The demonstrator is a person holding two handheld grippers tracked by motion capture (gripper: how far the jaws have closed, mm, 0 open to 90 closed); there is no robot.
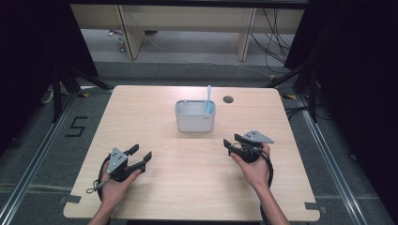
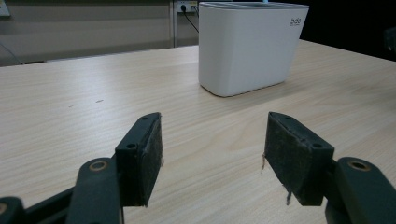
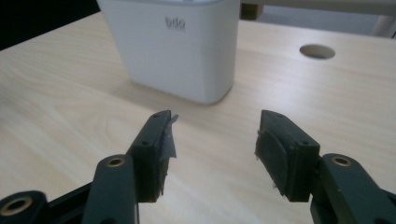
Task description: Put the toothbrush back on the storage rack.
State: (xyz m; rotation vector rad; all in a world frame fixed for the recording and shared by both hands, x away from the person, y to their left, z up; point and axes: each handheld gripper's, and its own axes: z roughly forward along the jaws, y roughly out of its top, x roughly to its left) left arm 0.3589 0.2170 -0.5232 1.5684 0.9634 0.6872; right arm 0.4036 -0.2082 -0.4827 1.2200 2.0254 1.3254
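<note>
A white oval holder (image 1: 195, 116) stands at the middle of the wooden table (image 1: 141, 108), with a light blue toothbrush (image 1: 208, 100) upright in its right end. My left gripper (image 1: 141, 156) rests low near the front left, held in a hand, jaws open and empty. My right gripper (image 1: 232, 142) sits at the front right of the holder, jaws open with nothing between them. The holder (image 2: 252, 46) stands ahead and to the right of the left gripper (image 2: 212, 158). In the right gripper view the holder (image 3: 173, 46) is close ahead of the right gripper (image 3: 212, 154).
A round cable hole (image 1: 228, 99) is in the table just right of the holder, also seen as the hole (image 3: 317, 51) in the right gripper view. Dark curtains and stands flank the table; floor cables lie at the far right.
</note>
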